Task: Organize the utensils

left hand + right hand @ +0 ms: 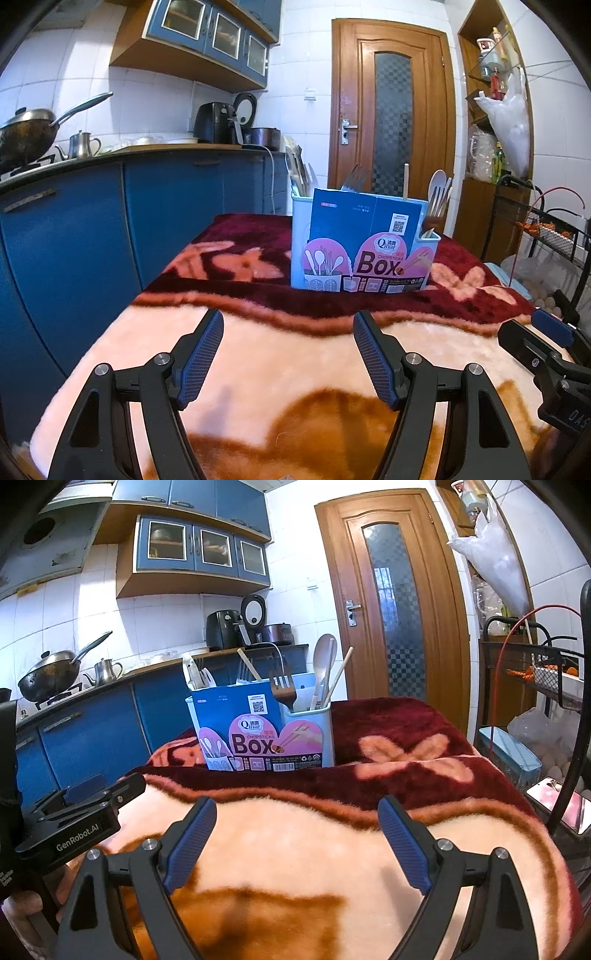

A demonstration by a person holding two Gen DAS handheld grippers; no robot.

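Note:
A pale blue utensil holder with a blue and pink "Chopsticks Box" label stands on the far part of a fleece blanket. Forks, a white spoon, chopsticks and other utensils stand in its compartments. My left gripper is open and empty, low over the blanket, well short of the holder. My right gripper is open and empty, beside it to the right. Each gripper shows at the edge of the other's view.
Blue kitchen cabinets and a counter run along the left with a wok, a kettle and an air fryer. A wooden door is behind the holder. A black wire rack and a blue box stand at the right.

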